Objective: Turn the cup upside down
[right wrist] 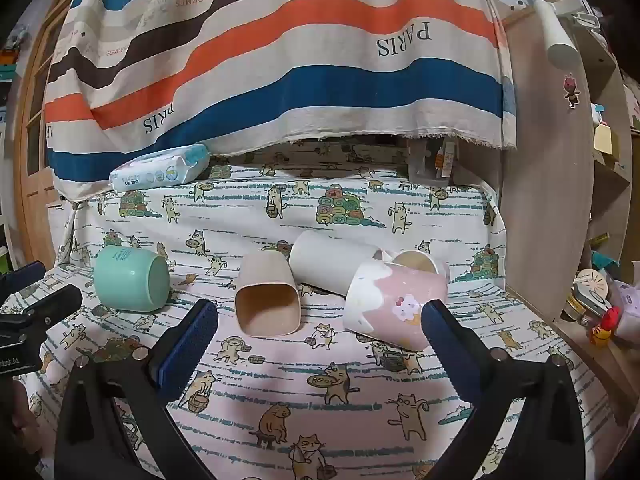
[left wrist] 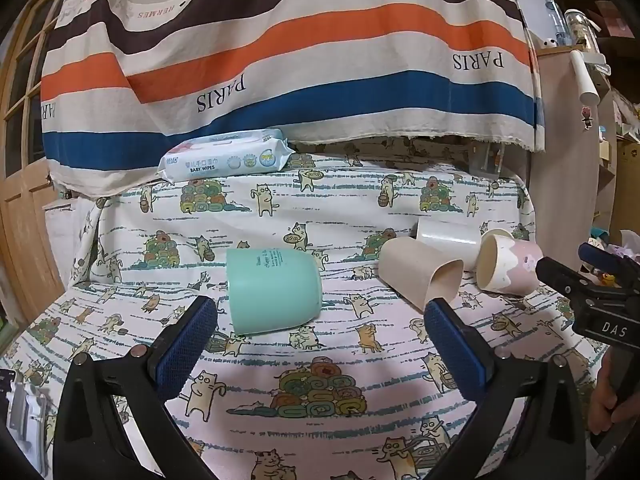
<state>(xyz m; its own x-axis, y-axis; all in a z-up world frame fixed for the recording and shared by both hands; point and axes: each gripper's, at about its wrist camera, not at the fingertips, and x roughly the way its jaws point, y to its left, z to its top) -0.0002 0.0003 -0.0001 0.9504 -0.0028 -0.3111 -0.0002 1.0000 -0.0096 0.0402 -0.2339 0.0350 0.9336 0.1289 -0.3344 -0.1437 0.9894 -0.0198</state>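
Only the right wrist view shows beige cup (right wrist: 267,309) mouth; mint cup (left wrist: 274,290) lies mid-frame, just ahead of spread left gripper (left wrist: 320,350); right gripper (right wrist: 320,350) spread too.

Soft, even indoor light, moderately bright; faint shadows lie under the cups on the tabletop (left wrist: 320,360). Both fisheye views bend straight lines strongly toward dark, vignetted corners. Focus stays sharp centrally, softening at the edges.

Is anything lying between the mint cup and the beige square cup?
No. In the right wrist view, only bare cat-print cloth separates the mint cup from the beige square cup.
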